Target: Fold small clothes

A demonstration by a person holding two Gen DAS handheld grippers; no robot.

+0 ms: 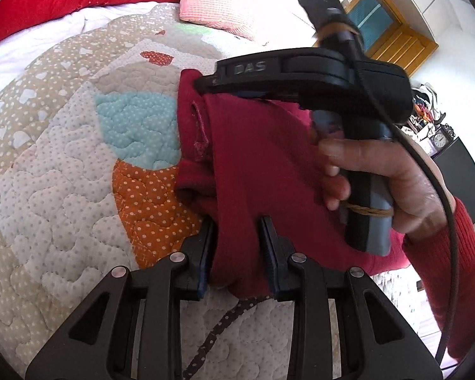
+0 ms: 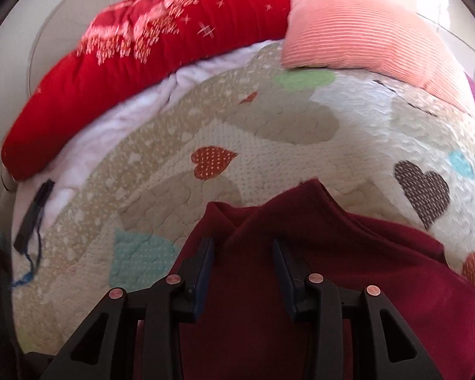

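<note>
A dark red small garment point(image 1: 256, 158) lies bunched on the heart-patterned quilt point(image 1: 63, 164). My left gripper point(image 1: 237, 231) has its jaws a little apart with a fold of the garment between them. The right gripper's black body point(image 1: 300, 76) shows in the left wrist view, held by a hand above the garment's far edge. In the right wrist view the right gripper point(image 2: 242, 247) stands open over the garment point(image 2: 300, 253), cloth lying between and under its fingers.
A red cushion point(image 2: 110, 72) and a pink ribbed pillow point(image 2: 357, 28) lie at the quilt's point(image 2: 269, 133) far edge. A white sheet point(image 2: 136, 107) borders the quilt. A dark dotted strap point(image 1: 212, 332) lies near the left gripper. A black cabinet point(image 1: 462, 177) with a clock stands right.
</note>
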